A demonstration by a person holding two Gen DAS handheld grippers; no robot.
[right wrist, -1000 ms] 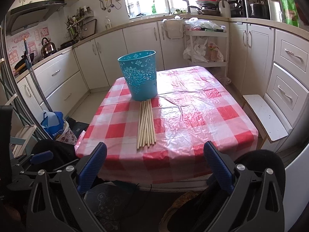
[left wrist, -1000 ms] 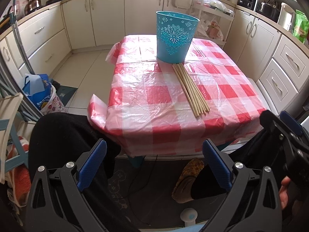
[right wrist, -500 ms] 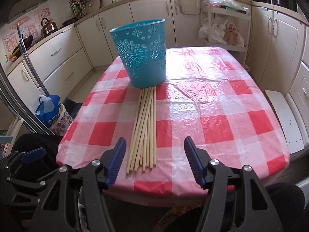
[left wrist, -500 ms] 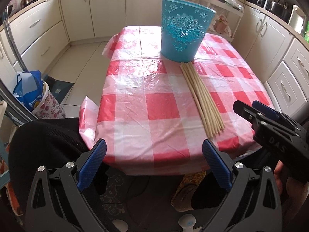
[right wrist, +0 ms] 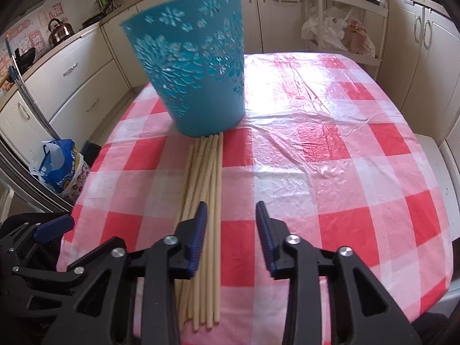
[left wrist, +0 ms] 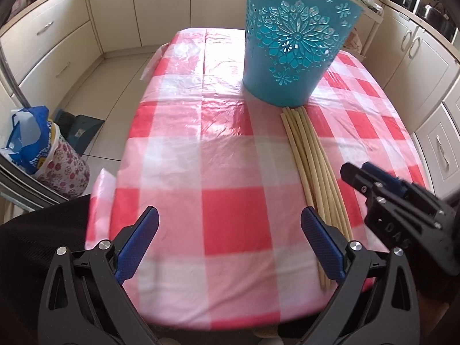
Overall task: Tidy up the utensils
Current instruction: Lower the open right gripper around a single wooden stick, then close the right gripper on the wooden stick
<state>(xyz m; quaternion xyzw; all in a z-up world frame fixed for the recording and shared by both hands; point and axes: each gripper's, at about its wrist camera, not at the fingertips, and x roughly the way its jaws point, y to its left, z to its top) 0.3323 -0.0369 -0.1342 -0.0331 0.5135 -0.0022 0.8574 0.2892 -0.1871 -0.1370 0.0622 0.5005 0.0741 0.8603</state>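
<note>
Long pale wooden chopsticks (right wrist: pixel 205 201) lie bundled flat on red-and-white checked plastic tablecloth (right wrist: pixel 330 172), far ends touching base of upright turquoise plastic bin with cut-out flower pattern (right wrist: pixel 198 69). Right gripper (right wrist: pixel 231 227) over bundle's near half, jaws closing, rightmost sticks in the gap, pads not pressing. Left gripper (left wrist: pixel 230 241) jaws wide apart, nothing between, just left of bundle

My table has a red and white checked cloth (right wrist: pixel 345 172) on it. Left of the table, a blue bag (left wrist: pixel 27 141) sits on the floor. A shiny kettle (right wrist: pixel 59 30) stands on the counter far behind the table, by the cream cupboards (right wrist: pixel 86 86).
</note>
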